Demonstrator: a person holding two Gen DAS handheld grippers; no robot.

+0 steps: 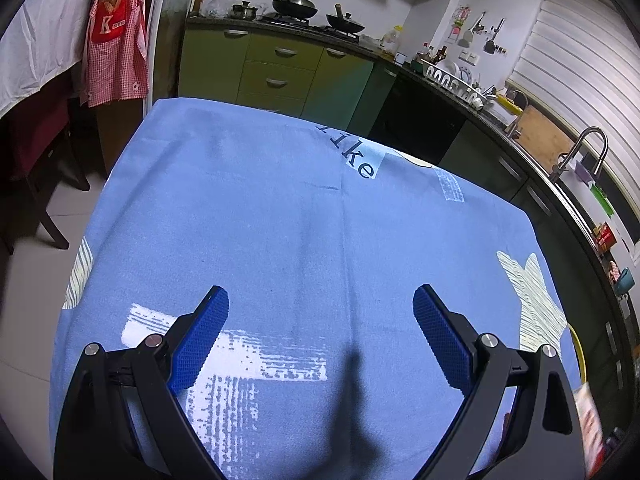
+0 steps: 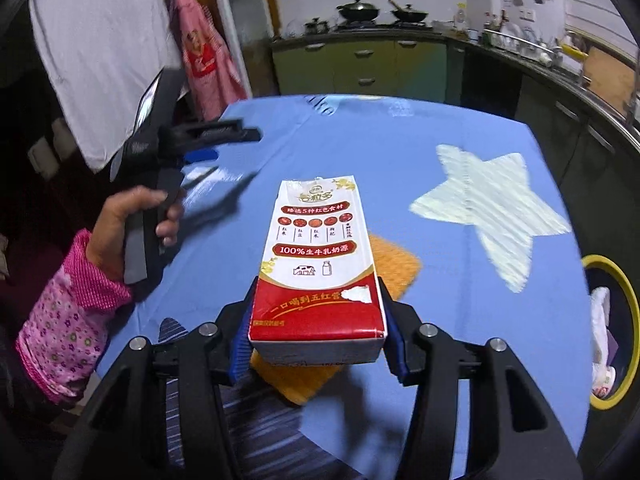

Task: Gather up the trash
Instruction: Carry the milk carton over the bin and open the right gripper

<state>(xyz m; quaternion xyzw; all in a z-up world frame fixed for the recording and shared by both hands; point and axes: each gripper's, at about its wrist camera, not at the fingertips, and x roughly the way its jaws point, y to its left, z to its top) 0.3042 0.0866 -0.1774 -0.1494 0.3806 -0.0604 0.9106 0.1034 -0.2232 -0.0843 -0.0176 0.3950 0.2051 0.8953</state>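
The right tool [image 2: 316,344] pinches a red-and-white milk carton [image 2: 318,264] across its near, red end, one blue pad on each side wall. The carton is lifted off the blue-clothed counter [image 2: 400,160], with an orange cloth [image 2: 396,268] lying on the counter beneath it. Its long axis runs straight ahead from the tool, the torn-open top pointing away toward the kitchen cabinets.

The relation that matters next is sideways: a bin with a yellow rim [image 2: 628,304] sits off the right edge of the counter, lower than the tabletop, with white scraps already inside. It lies to the right of the held carton, so the carry would probably go rightward past the pale star print and then down over the rim. The right hand is clearly the nearer one.

The left tool [image 1: 320,312] hovers over bare cloth with its fingers spread wide and nothing between them; in the right view the left hand [image 2: 132,224] holds it well to the left of the carton, blurred.
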